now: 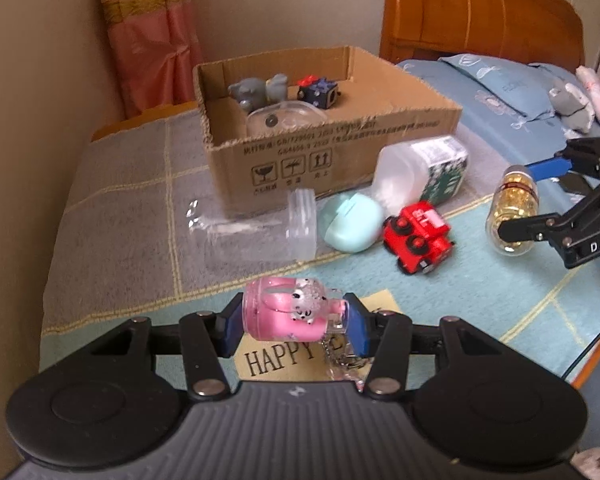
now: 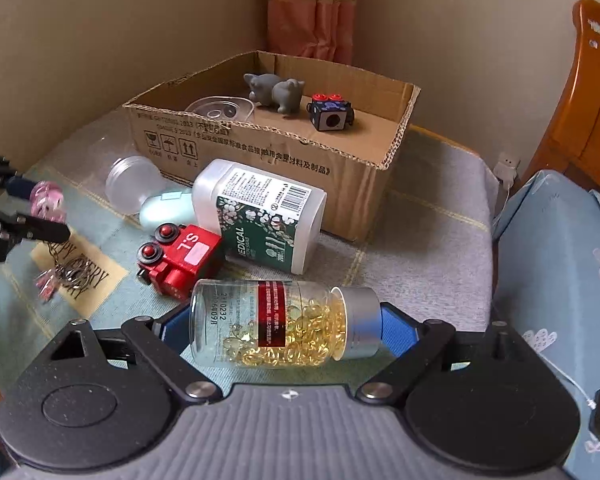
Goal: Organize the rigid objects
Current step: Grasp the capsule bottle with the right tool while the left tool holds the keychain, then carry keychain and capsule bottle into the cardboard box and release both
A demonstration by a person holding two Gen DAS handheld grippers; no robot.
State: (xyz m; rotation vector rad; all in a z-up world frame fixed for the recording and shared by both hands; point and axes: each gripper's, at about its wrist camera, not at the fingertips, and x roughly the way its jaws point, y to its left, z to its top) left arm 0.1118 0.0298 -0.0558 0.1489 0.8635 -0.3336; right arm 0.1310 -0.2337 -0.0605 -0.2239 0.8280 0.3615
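Observation:
My left gripper (image 1: 294, 320) is shut on a pink keychain toy (image 1: 292, 312) whose chain (image 1: 340, 356) hangs below; it is held above the bed. My right gripper (image 2: 278, 328) is shut on a clear capsule bottle (image 2: 280, 324) with yellow capsules, gripped end to end; this bottle also shows in the left wrist view (image 1: 512, 210). An open cardboard box (image 1: 340, 148) holds a grey animal figure (image 2: 274, 92), a dark cube (image 2: 332, 114) and a clear lid (image 2: 220, 110). A red toy car (image 1: 418, 238), a mint case (image 1: 350, 222), a white and green bottle (image 2: 268, 216) and a clear jar (image 1: 256, 232) lie in front of the box.
A yellow "HAPPY" card (image 1: 284, 356) lies on the blanket (image 1: 120, 220) under the left gripper. The wall and a pink curtain (image 1: 152, 32) stand behind the box. A wooden headboard (image 1: 480, 8), a blue pillow (image 1: 500, 84) and a grey plush (image 1: 572, 104) are to the right.

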